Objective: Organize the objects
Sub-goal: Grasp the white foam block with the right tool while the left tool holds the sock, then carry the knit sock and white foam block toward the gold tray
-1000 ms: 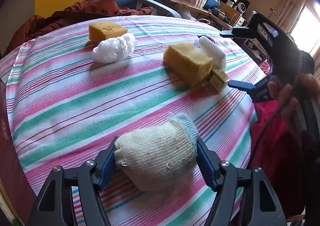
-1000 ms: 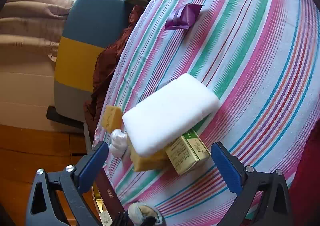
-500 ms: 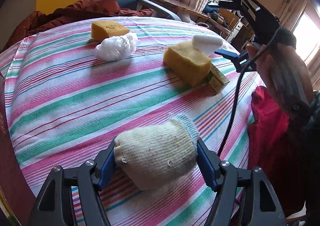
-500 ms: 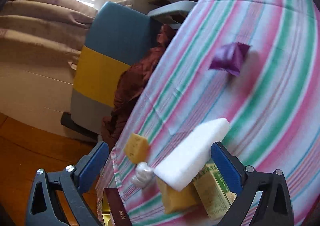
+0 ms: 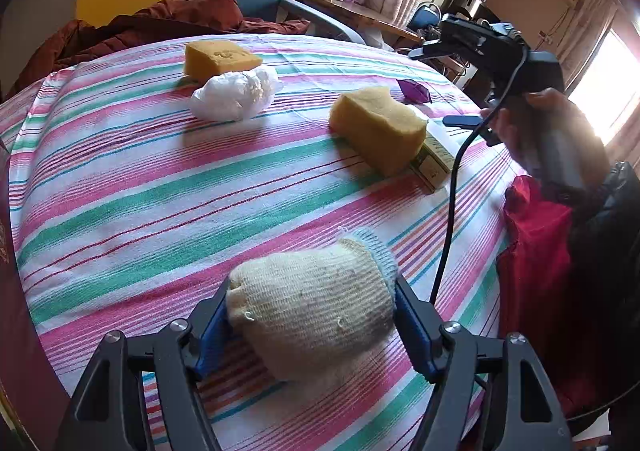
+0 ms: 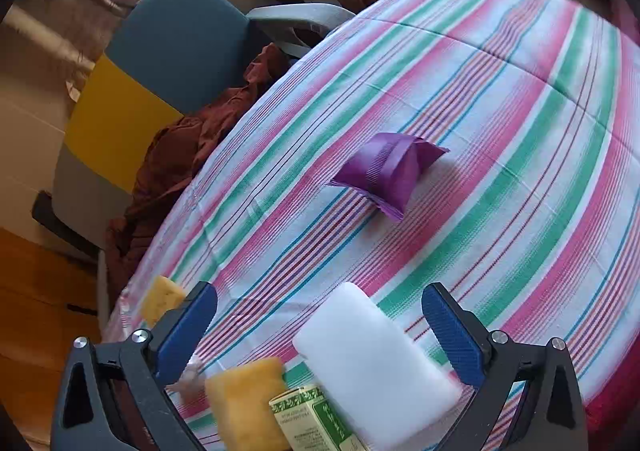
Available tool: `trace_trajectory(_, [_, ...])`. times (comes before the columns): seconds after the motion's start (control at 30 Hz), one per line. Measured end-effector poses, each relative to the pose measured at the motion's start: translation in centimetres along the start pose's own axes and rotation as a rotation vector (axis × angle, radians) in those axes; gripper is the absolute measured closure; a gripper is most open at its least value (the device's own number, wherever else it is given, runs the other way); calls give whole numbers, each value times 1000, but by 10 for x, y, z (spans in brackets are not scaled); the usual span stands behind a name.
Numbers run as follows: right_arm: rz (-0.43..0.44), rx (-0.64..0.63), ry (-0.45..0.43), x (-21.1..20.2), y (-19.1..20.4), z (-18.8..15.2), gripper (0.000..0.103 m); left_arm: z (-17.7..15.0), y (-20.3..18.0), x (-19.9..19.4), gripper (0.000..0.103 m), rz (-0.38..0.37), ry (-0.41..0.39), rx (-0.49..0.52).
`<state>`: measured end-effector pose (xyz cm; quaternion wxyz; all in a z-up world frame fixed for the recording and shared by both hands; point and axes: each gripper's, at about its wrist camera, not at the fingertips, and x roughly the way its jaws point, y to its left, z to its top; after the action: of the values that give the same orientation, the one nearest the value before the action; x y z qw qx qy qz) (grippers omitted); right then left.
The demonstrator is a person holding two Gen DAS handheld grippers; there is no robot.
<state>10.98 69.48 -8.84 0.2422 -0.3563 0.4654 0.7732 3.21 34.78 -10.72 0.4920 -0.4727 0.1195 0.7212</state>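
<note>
My left gripper [image 5: 312,327] clamps the knitted cream glove [image 5: 312,303] against the striped worktop [image 5: 120,187]. My right gripper [image 6: 320,331] is spread wide, nothing pressed; the white foam block [image 6: 372,367] lies between its fingers, beside the green-and-cream carton [image 6: 316,419], whose print looks too blurred to read. Beyond the block sits the purple pouch [image 6: 388,171]; left of the carton, a yellow sponge [image 6: 244,399].

Both wrist views angled down, close over striped tablecloth [image 5: 160,187], sharing large sponge [image 5: 380,127].
</note>
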Motion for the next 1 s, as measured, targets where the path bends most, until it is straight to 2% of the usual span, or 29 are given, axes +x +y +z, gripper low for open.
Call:
trace_trajectory(0.13, [-91,-100,40,1,11,-3,0,0,1,2,29,-3,2,0])
trace_trajectory(0.3, [-250,-315,101,16,35,-18,1,1,1,2,29,-4,4,0])
trace_trajectory(0.37, [-289,-362,101,15,37,-21,16,1,1,1,29,-5,4,-4])
trace_trajectory(0.4, [-304,-382,102,15,38,-22,20,1,1,2,29,-5,4,-4])
trace_trajectory(0.43, [-314,-393,110,15,38,-23,25,1,1,2,29,-3,4,-4])
trace_trajectory(0.6, [-331,-436,183,26,35,-29,26,1,1,2,28,-3,4,-5])
trace_trajectory(0.7, [-389,-497,219,38,37,-39,27,1,1,2,28,-4,3,-6])
trace_trajectory(0.8, [-414,-515,212,38,37,-39,28,1,1,2,28,-6,3,-7])
trace_trajectory(0.83, [-424,-518,208,37,36,-39,35,1,1,2,28,-7,2,-7])
trace_trajectory(0.87, [-426,-518,205,35,35,-38,38,1,1,3,28,-7,1,-6])
trace_trajectory(1.0, [-418,-515,177,27,37,-35,42,0,0,2,29,0,-3,11])
